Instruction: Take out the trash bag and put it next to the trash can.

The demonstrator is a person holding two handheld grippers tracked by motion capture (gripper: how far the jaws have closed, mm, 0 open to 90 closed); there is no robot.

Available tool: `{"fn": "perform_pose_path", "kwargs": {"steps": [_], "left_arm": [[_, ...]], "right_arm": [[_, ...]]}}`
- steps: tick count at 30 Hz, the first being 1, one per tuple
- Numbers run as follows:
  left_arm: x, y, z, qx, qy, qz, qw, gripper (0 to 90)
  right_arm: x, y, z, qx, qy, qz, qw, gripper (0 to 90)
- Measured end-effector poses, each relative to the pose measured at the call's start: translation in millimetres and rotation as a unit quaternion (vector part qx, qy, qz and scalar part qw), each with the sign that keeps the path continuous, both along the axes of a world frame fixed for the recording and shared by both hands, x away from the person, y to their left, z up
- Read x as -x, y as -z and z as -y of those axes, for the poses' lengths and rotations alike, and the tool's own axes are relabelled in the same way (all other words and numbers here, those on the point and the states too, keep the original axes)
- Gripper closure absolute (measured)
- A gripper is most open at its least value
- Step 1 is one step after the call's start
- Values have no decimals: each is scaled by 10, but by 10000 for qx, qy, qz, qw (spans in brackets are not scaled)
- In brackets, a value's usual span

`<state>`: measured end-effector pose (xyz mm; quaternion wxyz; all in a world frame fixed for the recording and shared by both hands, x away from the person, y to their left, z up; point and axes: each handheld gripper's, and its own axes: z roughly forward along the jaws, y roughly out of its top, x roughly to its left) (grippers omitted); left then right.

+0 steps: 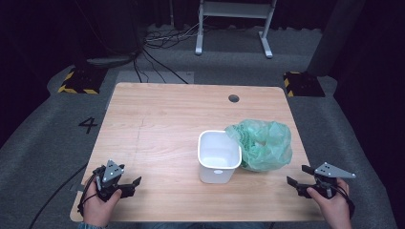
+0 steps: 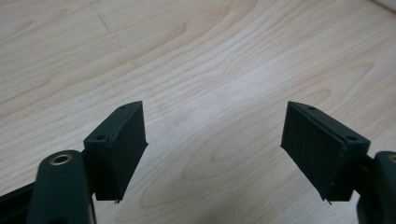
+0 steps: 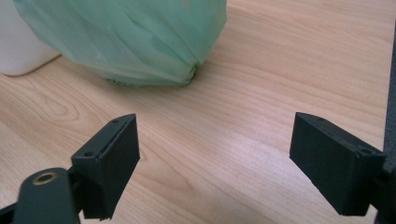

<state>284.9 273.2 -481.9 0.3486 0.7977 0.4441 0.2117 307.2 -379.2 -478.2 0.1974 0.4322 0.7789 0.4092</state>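
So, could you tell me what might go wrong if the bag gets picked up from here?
1. The green plastic bag leans against the white bin, so tugging it may drag or tip the light-looking bin.
2. The bag's film is thin and crumpled; the open right tool might pinch only a loose fold and slip or tear it.
3. The open left tool is far from the bin, so it could not steady it quickly.

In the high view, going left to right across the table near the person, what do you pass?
Left gripper, jaws open, in the person's left hand → white plastic bin → crumpled green plastic bag, touching the bin's right side → right gripper, jaws open, in the right hand.
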Motion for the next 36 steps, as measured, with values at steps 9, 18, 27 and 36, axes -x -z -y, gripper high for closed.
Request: {"fn": "perform_pose_path", "kwargs": {"steps": [9, 18, 27, 36], "left_arm": [[1, 92, -136, -7, -39, -233, 9997, 171], [-42, 192, -180, -38, -42, -397, 9992, 163], [-69, 243, -204, 67, -212, -320, 9992, 134], [-124, 246, -192, 20, -232, -389, 9990, 68]], "right_arm": [[-7, 156, 10, 178, 36, -268, 9995, 171], [-41, 253, -50, 276, 48, -419, 9987, 178], [-79, 268, -104, 596, 18, -420, 9973, 111], [-150, 279, -131, 665, 219, -563, 9960, 1]]}}
